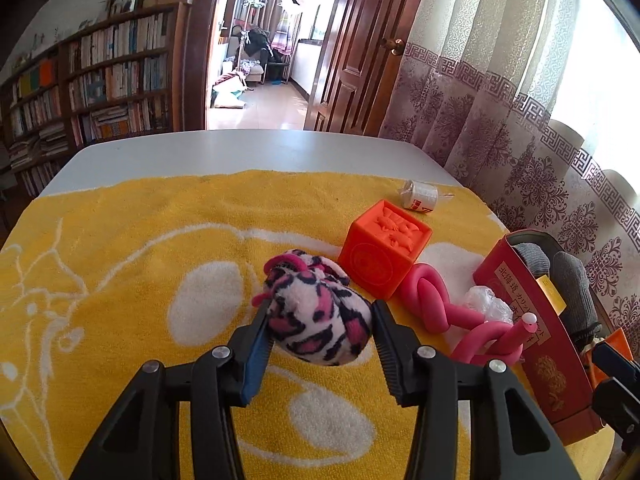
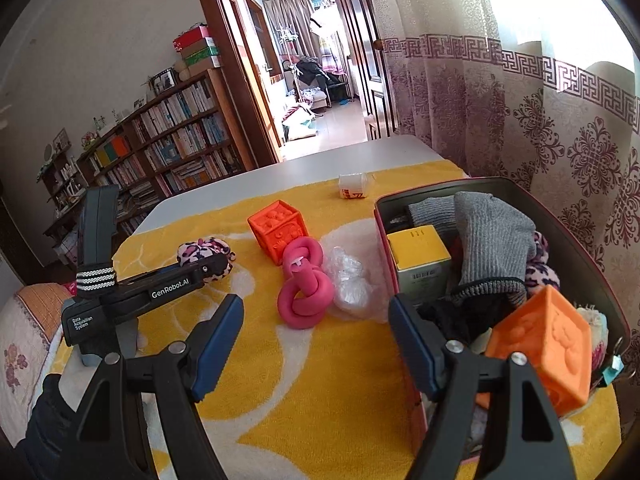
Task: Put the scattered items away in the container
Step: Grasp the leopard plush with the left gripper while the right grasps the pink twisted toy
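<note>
On yellow towel, our left gripper pinches plush toy; right gripper gapes empty. Soft fur risks slipping before red box.

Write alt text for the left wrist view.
The left gripper pinches a pink leopard-print plush on a yellow towel. To its right sit an orange cube, a pink foam twist and a red container.

Leopard plush, 1 orange cube, possibly touching
</note>
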